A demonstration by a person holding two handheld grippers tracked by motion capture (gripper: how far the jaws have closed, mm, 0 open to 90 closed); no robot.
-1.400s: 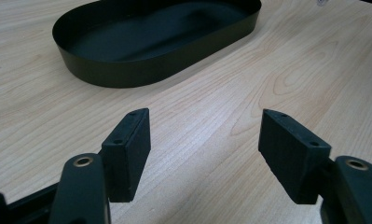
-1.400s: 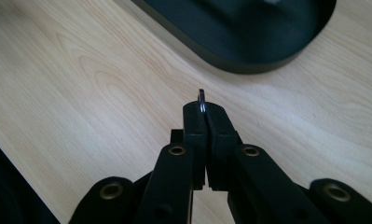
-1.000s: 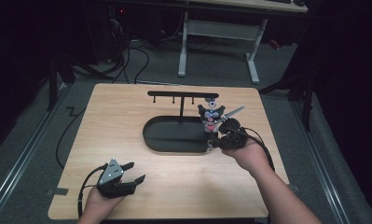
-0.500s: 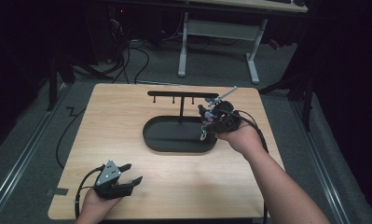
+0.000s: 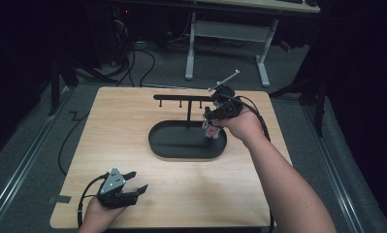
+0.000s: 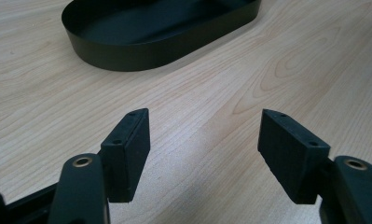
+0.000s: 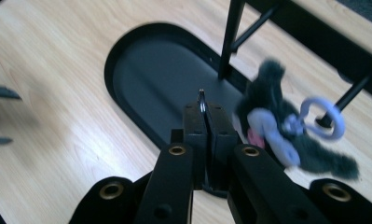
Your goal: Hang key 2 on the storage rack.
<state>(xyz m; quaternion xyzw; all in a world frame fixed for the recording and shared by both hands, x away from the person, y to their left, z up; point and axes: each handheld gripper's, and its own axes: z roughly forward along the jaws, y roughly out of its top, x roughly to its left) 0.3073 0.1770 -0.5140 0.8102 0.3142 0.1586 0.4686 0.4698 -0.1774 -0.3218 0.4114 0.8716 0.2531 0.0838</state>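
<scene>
Wooden table (image 5: 133,145), black oval tray (image 5: 171,145) mid-table with a T-shaped peg stand (image 5: 181,98) rising from it. Right gripper (image 5: 211,118) held above the tray's right end beside the stand, jaws pressed together on a thin metal ring (image 7: 201,100); dark fuzzy plush keychain (image 7: 277,126) with a lilac clasp dangles just right of the jaws, over the tray. Left gripper (image 5: 133,183) rests at the near left of the table, jaws wide apart, nothing between them.
</scene>
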